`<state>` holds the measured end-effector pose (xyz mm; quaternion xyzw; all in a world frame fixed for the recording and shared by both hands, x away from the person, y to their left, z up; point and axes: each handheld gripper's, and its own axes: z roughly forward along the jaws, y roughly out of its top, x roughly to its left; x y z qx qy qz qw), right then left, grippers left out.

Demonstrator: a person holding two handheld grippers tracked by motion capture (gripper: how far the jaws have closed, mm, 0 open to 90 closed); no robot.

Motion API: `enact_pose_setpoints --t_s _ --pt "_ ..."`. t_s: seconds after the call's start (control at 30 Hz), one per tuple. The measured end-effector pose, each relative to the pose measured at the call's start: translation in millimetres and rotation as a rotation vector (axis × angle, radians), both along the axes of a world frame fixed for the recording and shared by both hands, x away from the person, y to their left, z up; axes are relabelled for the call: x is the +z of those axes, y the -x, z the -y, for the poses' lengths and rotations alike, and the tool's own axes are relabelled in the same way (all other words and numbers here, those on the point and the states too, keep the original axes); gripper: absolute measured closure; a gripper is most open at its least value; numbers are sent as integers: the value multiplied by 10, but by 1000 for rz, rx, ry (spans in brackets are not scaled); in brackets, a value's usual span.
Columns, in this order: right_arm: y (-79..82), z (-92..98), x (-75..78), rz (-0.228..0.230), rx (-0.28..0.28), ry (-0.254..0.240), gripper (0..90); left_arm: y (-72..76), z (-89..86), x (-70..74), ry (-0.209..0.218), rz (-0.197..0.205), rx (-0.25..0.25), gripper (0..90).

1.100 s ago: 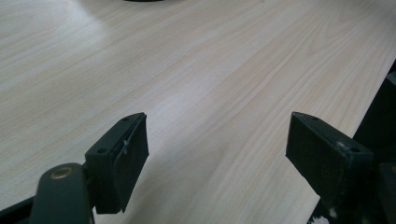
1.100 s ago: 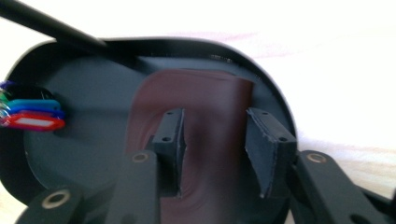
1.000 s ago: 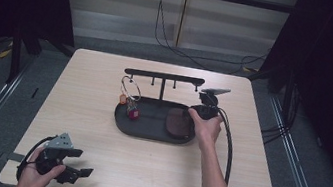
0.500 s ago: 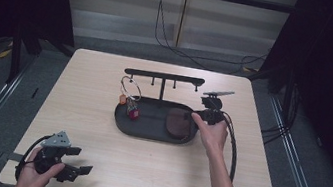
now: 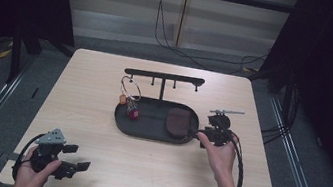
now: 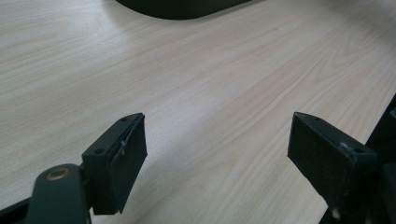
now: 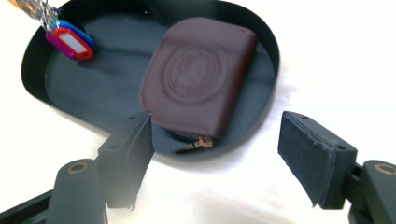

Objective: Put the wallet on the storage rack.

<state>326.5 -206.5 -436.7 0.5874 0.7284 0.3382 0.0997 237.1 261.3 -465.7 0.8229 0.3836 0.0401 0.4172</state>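
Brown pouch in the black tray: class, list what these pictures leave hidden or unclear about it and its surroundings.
- Brown pouch: the embossed round emblem is blurred in the right gripper view and too small in the high view.
- Zip pull: partly tucked under the pouch.
- Key tags: their ring is cut off by the top edge.
- Black tray: cut off by the left gripper view's top edge.

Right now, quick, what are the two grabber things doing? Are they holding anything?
Left gripper: open, holding nothing, over the bare table.
Right gripper: jaws have just been opening, nothing between them; the brown wallet lies in the black tray.
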Motion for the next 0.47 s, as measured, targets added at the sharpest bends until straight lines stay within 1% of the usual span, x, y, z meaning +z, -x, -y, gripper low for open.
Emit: enact_pose_setpoints --t_s 0.03,0.07,0.1,0.2,0.23,0.3,0.43,0.47 --pt "34 11 -13 2 0 6 262 -2 -13 6 3 4 4 195" --pt "109 39 -48 8 0 -5 262 -1 -15 6 10 2 7 195" --pt "147 53 -66 15 4 -6 264 0 -18 5 14 3 13 195" --pt "321 96 -119 64 0 12 272 -1 -28 3 8 1 18 195" --pt "380 112 -134 81 -3 8 271 -1 -26 2 12 0 20 195" --pt "476 143 -173 84 -3 7 264 0 -25 3 13 2 25 195" --pt "633 166 -211 92 4 39 249 6 -29 11 17 6 24 195" --pt "683 177 -216 105 9 54 243 7 -32 14 18 8 25 195"
